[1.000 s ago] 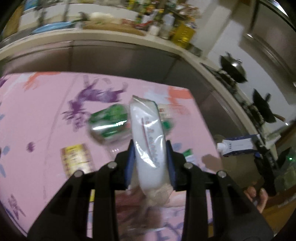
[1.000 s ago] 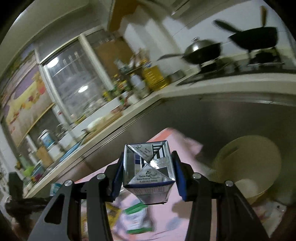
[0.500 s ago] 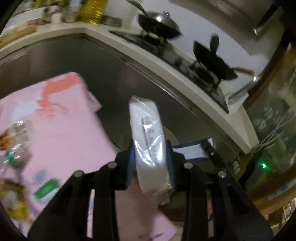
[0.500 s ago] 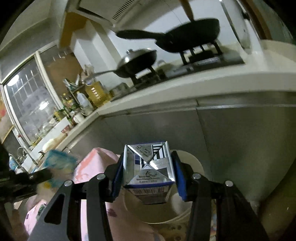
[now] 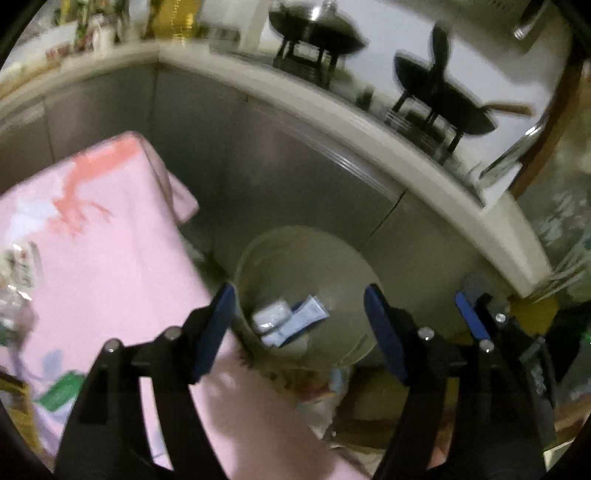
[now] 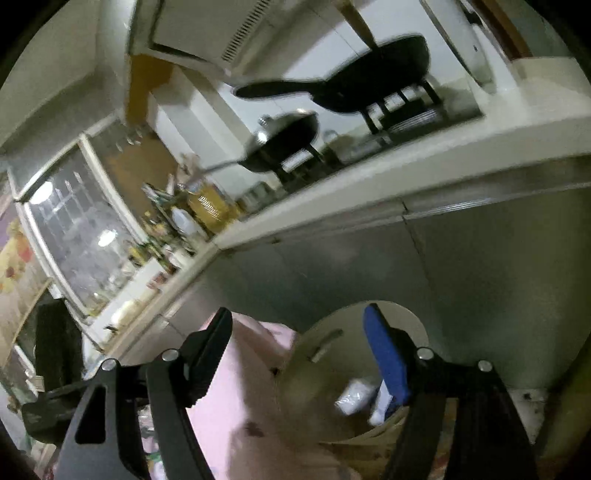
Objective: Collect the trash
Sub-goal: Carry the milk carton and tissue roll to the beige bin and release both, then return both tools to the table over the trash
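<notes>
Both tools had just sprung apart over the bin (image 5: pixel 332 258): left tool (image 5: pixel 299 325) and right tool (image 6: pixel 299 354) gaped empty, packet (image 5: pixel 271 317) and carton (image 5: pixel 306 319) lying inside. More trash (image 5: pixel 18 273) waited on the tabletop (image 5: pixel 110 240) at nine o'clock.

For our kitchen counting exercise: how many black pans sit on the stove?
2: a lidded wok on the burner nearer the counter's corner, and a wooden-handled pan on the next burner; more may be out of frame.
</notes>
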The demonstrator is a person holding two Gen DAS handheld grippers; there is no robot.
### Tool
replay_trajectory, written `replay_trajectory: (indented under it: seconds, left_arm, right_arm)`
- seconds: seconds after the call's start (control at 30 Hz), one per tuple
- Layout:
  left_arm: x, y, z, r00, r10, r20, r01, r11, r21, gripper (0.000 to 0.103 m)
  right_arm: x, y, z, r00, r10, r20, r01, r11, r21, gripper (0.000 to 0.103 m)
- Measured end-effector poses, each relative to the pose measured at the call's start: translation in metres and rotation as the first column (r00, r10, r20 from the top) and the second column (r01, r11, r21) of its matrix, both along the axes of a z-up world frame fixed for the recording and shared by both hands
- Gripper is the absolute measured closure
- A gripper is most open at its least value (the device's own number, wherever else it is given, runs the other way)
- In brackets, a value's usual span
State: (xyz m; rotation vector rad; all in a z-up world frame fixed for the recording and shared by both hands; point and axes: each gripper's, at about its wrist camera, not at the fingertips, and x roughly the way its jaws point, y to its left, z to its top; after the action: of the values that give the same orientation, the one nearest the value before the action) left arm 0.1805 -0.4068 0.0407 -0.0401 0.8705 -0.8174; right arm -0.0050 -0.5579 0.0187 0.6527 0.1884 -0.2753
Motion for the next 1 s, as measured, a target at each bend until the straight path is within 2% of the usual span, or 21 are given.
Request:
replay_trajectory:
  seconds: [0.13, 0.23, 0.37, 0.5, 0.6, 0.73, 0.87, 1.0]
  left_arm:
    - [-0.030, 0.077, 0.041, 0.989, 0.050, 0.141, -0.044, 0.998, -0.046, 0.034]
    - [-0.050, 0.149, 0.056, 0.965, 0.130, 0.227, -0.122, 0.991, -0.050, 0.034]
    - [-0.066, 0.238, 0.058, 0.925, 0.259, 0.279, -0.267, 0.964, -0.010, 0.034]
    - [-0.079, 0.316, 0.046, 0.890, 0.364, 0.274, -0.385, 0.923, 0.023, 0.034]
    - [-0.089, 0.358, 0.029, 0.871, 0.423, 0.248, -0.447, 0.893, 0.048, 0.034]
    - [-0.101, 0.401, 0.005, 0.859, 0.466, 0.211, -0.491, 0.866, 0.088, 0.034]
    - [-0.114, 0.423, -0.012, 0.835, 0.500, 0.230, -0.535, 0.836, 0.122, 0.034]
    - [-0.122, 0.438, -0.016, 0.799, 0.536, 0.272, -0.585, 0.798, 0.143, 0.034]
  right_arm:
    - [-0.014, 0.029, 0.014, 0.997, 0.060, 0.046, -0.059, 0.998, -0.022, 0.032]
    - [-0.016, 0.061, 0.010, 0.987, 0.154, 0.042, -0.153, 0.988, -0.015, 0.037]
    - [-0.011, 0.108, -0.004, 0.965, 0.263, 0.004, -0.263, 0.965, 0.000, 0.042]
    - [-0.005, 0.155, -0.015, 0.934, 0.354, -0.043, -0.354, 0.935, 0.014, 0.044]
    - [-0.003, 0.185, -0.023, 0.911, 0.404, -0.082, -0.404, 0.915, 0.021, 0.044]
    - [-0.008, 0.218, -0.033, 0.884, 0.449, -0.130, -0.449, 0.893, 0.036, 0.044]
    - [-0.013, 0.243, -0.036, 0.863, 0.474, -0.173, -0.476, 0.879, 0.033, 0.044]
    - [-0.014, 0.271, -0.037, 0.840, 0.499, -0.213, -0.507, 0.862, 0.017, 0.044]
